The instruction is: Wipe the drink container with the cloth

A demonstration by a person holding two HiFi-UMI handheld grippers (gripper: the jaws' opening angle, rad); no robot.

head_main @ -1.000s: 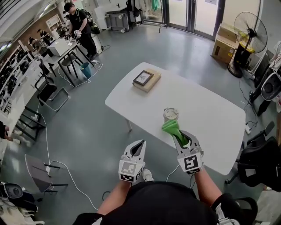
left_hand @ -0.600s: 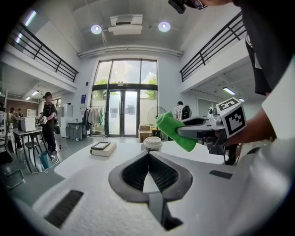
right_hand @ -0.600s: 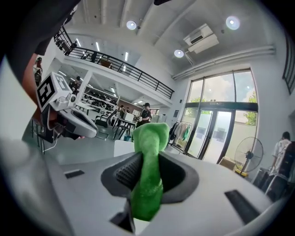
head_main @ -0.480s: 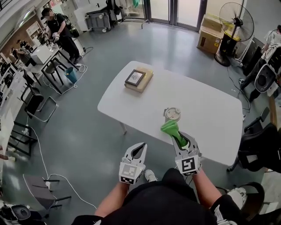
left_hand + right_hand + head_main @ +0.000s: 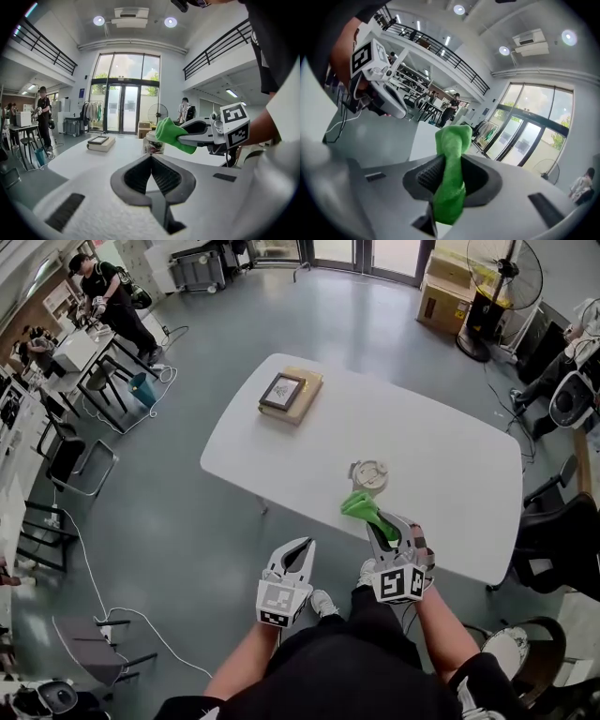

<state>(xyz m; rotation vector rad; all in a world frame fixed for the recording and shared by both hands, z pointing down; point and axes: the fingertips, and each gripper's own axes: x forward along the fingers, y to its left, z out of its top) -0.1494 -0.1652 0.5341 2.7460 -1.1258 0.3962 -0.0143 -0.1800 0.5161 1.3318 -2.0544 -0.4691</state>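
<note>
The drink container [image 5: 368, 474], a clear lidded cup, stands upright on the white table [image 5: 441, 465] near its front edge. My right gripper [image 5: 373, 521] is shut on a green cloth [image 5: 360, 509], whose bunched end sits just in front-left of the cup; I cannot tell whether it touches. In the right gripper view the cloth [image 5: 452, 173] is pinched between the jaws and sticks out past them. The left gripper view shows the cup [image 5: 152, 144] partly behind the cloth [image 5: 171, 136]. My left gripper [image 5: 302, 546] hangs shut and empty off the table's near side.
A framed picture on a thick book [image 5: 289, 395] lies at the table's far left corner. An office chair [image 5: 553, 549] stands right of the table, a floor fan [image 5: 511, 273] and boxes behind it. A person [image 5: 105, 298] works at desks far left.
The right gripper with the cloth has drawn slightly back and left, so the cloth's end now lies beside the cup's near-left side. The left gripper has stayed put.
</note>
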